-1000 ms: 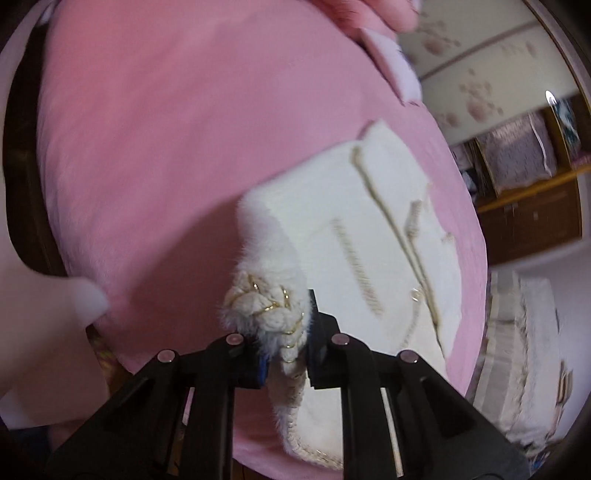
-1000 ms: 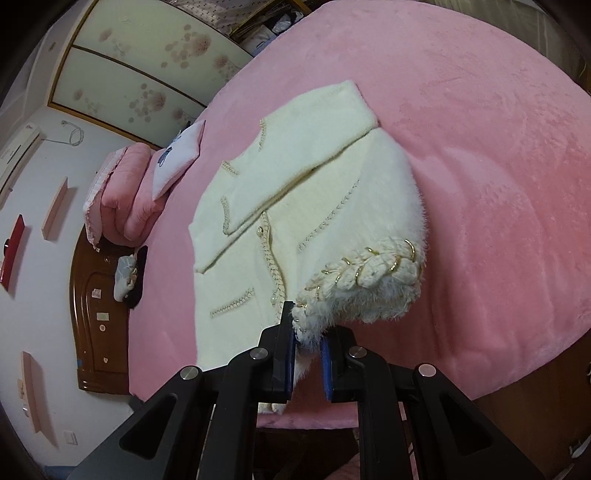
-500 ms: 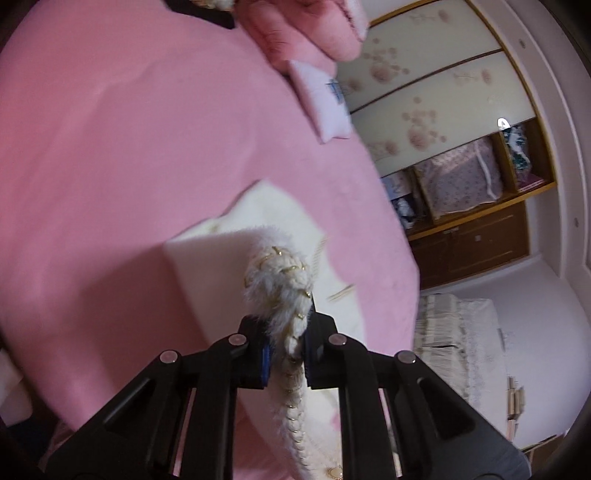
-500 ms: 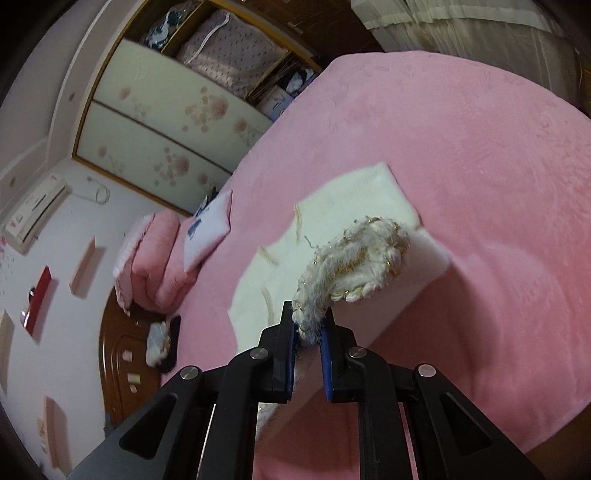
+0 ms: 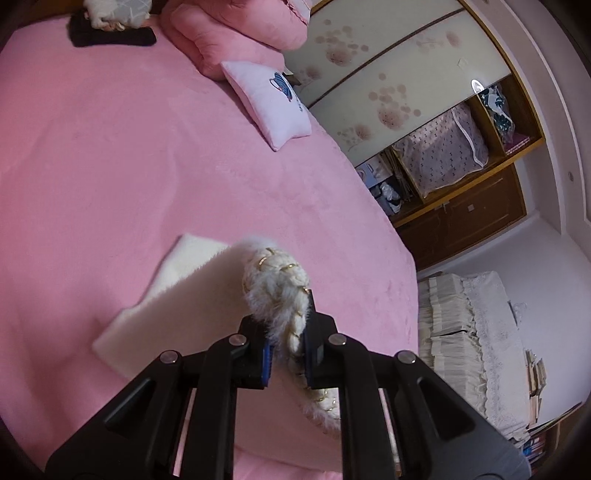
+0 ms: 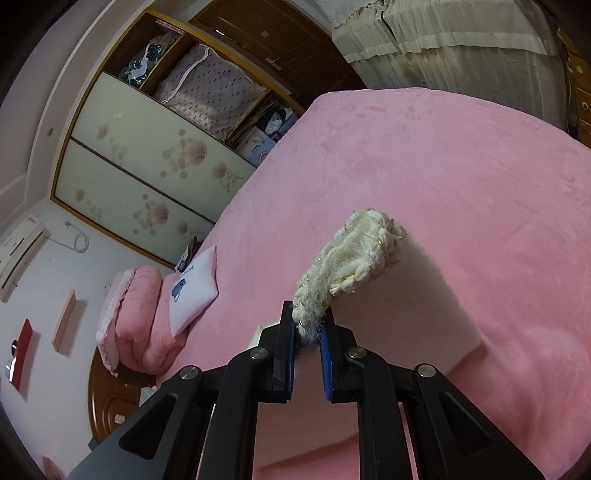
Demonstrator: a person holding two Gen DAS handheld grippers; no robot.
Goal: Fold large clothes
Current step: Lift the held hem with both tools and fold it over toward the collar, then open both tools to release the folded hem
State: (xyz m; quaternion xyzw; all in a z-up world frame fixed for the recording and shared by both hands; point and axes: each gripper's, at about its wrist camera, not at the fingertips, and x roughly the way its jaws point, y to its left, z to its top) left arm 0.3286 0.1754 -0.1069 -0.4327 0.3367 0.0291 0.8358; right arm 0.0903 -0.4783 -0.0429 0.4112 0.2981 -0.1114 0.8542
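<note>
Cream fluffy garment (image 5: 192, 291), a plush knit with a thick braided trim (image 5: 275, 280) threaded with gold, lies partly on the pink bed (image 5: 110, 166) and partly lifted by both tongs. In the left wrist view, the left tongs (image 5: 287, 343) are closed down to a narrow gap on the braided edge, which runs between the blue-lined pads (image 5: 266, 360) and trails downward past them as a furry fringe; the black linkage arms enter from the lower edge and point up and away across the bed. Beyond the grip, the garment's flat panel slopes down and to the left, its long axis running from the tongs toward the lower left, where its far corner rests on the bedspread. In the right wrist view, the right tongs (image 6: 309, 332) likewise pinch the braided edge (image 6: 354, 258), held at the very fingertips with the pads nearly together; the trim rises from the grip up and to the right, and the cream panel (image 6: 424, 306) falls away to the right onto the bed. Farther off, a small pale pillow (image 5: 269, 103) with a blue motif lies beside a folded pink quilt (image 5: 240, 33) near the head of the bed. Beyond the bed stands a wardrobe with floral sliding doors (image 5: 376, 74) and open shelves holding a dotted storage bag (image 5: 439, 147).
</note>
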